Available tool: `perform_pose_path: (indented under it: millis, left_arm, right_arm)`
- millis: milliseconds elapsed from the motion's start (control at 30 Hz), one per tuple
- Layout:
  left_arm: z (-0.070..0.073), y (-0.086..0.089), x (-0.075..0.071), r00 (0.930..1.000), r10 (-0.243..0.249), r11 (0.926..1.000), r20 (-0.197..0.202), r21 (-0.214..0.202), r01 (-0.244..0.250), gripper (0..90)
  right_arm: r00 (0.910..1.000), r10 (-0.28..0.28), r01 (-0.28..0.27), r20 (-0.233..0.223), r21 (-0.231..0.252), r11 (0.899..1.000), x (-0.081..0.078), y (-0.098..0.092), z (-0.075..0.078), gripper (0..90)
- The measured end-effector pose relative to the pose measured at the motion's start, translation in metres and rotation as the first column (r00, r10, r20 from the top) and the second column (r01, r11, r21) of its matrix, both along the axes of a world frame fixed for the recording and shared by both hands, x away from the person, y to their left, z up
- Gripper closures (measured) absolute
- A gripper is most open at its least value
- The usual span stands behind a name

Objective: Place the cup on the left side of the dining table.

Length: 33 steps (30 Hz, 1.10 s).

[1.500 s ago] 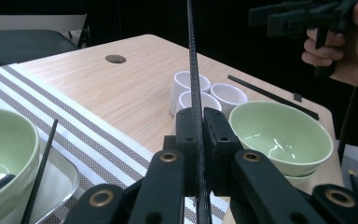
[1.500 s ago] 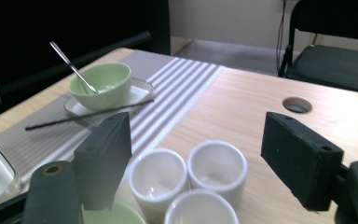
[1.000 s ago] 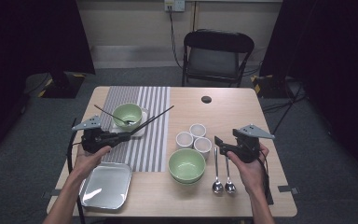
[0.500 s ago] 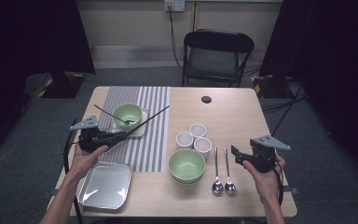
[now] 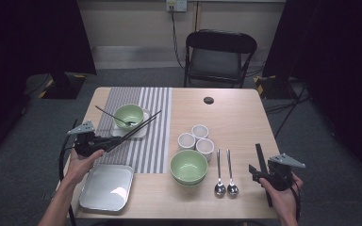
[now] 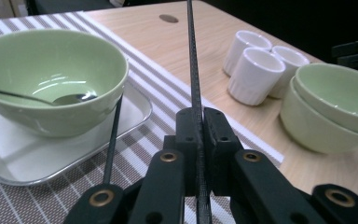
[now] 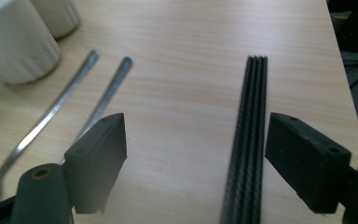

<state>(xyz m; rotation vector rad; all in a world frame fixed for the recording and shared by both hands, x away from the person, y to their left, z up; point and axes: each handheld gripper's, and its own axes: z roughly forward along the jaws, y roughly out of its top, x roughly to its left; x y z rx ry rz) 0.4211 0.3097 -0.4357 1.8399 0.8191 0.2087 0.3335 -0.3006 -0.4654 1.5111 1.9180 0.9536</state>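
My left gripper (image 5: 104,142) (image 6: 200,116) is shut on a black chopstick (image 5: 139,126) (image 6: 193,70) that points up and away over the striped mat. A second black stick (image 6: 113,135) slants beside the left jaw. My right gripper (image 5: 259,172) (image 7: 198,140) hangs open, low over the table's right front. More black chopsticks (image 5: 260,157) (image 7: 249,140) lie flat on the wood between its jaws, close to the right jaw and touching neither pad.
A green bowl (image 5: 128,115) with a spoon sits on a small white tray on the striped mat (image 5: 158,141). Three white cups (image 5: 195,139), stacked green bowls (image 5: 188,167), two spoons (image 5: 224,172) and a metal tray (image 5: 106,188) lie nearby. A chair (image 5: 219,59) stands behind the table.
My right gripper has moved right, toward the near edge and lower, down around the chopsticks on the table. My left gripper drifted slightly left and down with its chopstick.
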Motion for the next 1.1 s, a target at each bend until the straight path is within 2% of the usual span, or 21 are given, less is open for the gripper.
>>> perform_pose_path:
  millis: [100,167,200,300,400,433,467,500,533,567,600,633,767,833,933,967,1100]
  left_arm:
    - [0.001,-0.001,0.004,1.0000,-0.002,1.0000,-0.001,0.000,0.002,85.7]
    - [0.005,-0.003,0.013,1.0000,-0.006,0.9995,-0.003,0.032,0.006,85.7]
    - [0.005,-0.003,0.013,1.0000,-0.006,0.9995,-0.003,0.032,0.006,85.7]
    - [-0.001,-0.003,0.020,0.9998,0.008,0.9995,-0.020,0.029,-0.008,85.7]
    - [-0.008,-0.003,0.022,0.9993,0.017,0.9995,-0.032,0.027,-0.017,85.7]
    - [-0.013,-0.003,0.022,0.9983,0.036,0.9988,-0.046,0.034,-0.034,85.7]
    - [-0.013,-0.003,0.022,0.9983,0.036,0.9988,-0.046,0.034,-0.034,85.7]
    - [-0.018,-0.002,0.021,0.9976,0.031,0.9989,-0.062,0.037,-0.028,85.7]
    - [-0.018,-0.002,0.021,0.9976,0.031,0.9989,-0.062,0.037,-0.028,85.7]
    - [-0.018,-0.003,0.021,0.9975,0.037,0.9978,-0.060,0.056,-0.034,85.7]
    - [-0.018,-0.003,0.021,0.9976,0.041,0.9975,-0.056,0.059,-0.038,85.7]
    - [-0.018,-0.002,0.023,0.9975,0.039,0.9987,-0.059,0.036,-0.037,85.7]
    - [-0.021,-0.003,0.030,0.9969,0.039,0.9974,-0.068,0.063,-0.034,85.7]
    - [-0.026,-0.003,0.037,0.9946,0.044,0.9970,-0.093,0.067,-0.038,85.7]
    - [-0.029,-0.005,0.038,0.9940,0.047,0.9963,-0.099,0.077,-0.039,85.7]
    - [-0.030,-0.006,0.038,0.9944,0.044,0.9971,-0.096,0.066,-0.037,85.7]
    - [-0.034,-0.007,0.041,0.9918,0.058,0.9945,-0.114,0.093,-0.047,85.7]
  right_arm:
    - [0.9999,-0.006,0.006,-0.012,-0.010,1.000,-0.002,-0.005,-0.004,19.9]
    - [0.9995,-0.022,0.022,-0.024,-0.012,1.000,-0.004,-0.013,-0.009,20.0]
    - [0.9993,-0.025,0.025,-0.028,-0.022,0.999,-0.005,-0.015,-0.012,20.0]
    - [0.9981,-0.035,0.033,-0.051,-0.033,0.999,-0.006,-0.017,-0.019,19.9]
    - [0.9976,-0.033,0.030,-0.060,-0.058,0.998,-0.006,-0.017,-0.022,19.9]
    - [0.9971,-0.032,0.028,-0.069,-0.066,0.997,-0.005,-0.016,-0.025,19.9]
    - [0.9971,-0.032,0.028,-0.069,-0.066,0.997,-0.005,-0.016,-0.025,19.9]
    - [0.9962,-0.028,0.022,-0.082,-0.078,0.997,-0.004,-0.015,-0.027,19.9]
    - [0.9962,-0.028,0.022,-0.082,-0.078,0.997,-0.004,-0.015,-0.027,19.9]
    - [0.9960,-0.027,0.020,-0.085,-0.085,0.996,-0.004,-0.015,-0.029,19.4]
    - [0.9964,-0.026,0.020,-0.081,-0.074,0.997,-0.004,-0.015,-0.030,19.3]
    - [0.9965,-0.026,0.020,-0.079,-0.074,0.997,-0.004,-0.016,-0.030,19.2]
    - [0.9978,-0.025,0.021,-0.061,-0.062,0.998,-0.005,-0.017,-0.033,18.0]
    - [0.9985,-0.017,0.014,-0.052,-0.058,0.998,-0.006,-0.018,-0.034,17.8]
    - [0.9985,-0.017,0.014,-0.052,-0.058,0.998,-0.006,-0.018,-0.034,17.7]
    - [0.9985,-0.017,0.014,-0.052,-0.058,0.998,-0.006,-0.018,-0.034,17.7]
    - [0.9985,-0.017,0.014,-0.052,-0.057,0.998,-0.006,-0.018,-0.034,17.7]
